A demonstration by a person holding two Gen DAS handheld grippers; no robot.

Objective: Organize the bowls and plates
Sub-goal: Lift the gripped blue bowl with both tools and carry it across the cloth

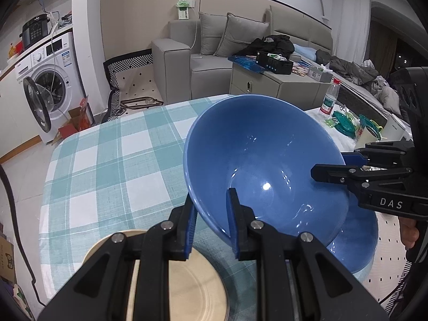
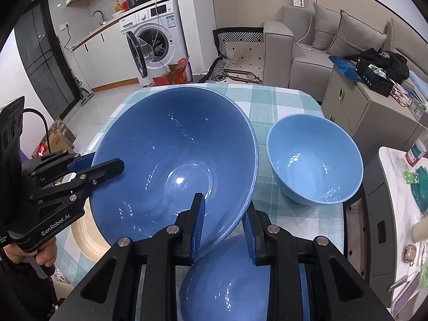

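**Both grippers on big bowl rim**

Left gripper (image 1: 211,224) fingers narrow, clamped on the near rim of the large blue bowl (image 1: 262,165). Right gripper (image 2: 224,230) fingers pinch the opposite rim. Bowl tilted, above the checked surface (image 1: 107,160). Second blue bowl (image 2: 240,281) sits directly under the right fingers. Light blue bowl (image 2: 315,160) beyond-right of them. Beige plate (image 1: 187,289) below left fingers.

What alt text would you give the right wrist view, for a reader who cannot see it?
Both grippers clamp the rim of a large blue bowl raised over a checked tablecloth: right gripper at the near edge, left gripper at the left edge. A pale blue bowl sits to the right, another blue bowl below.
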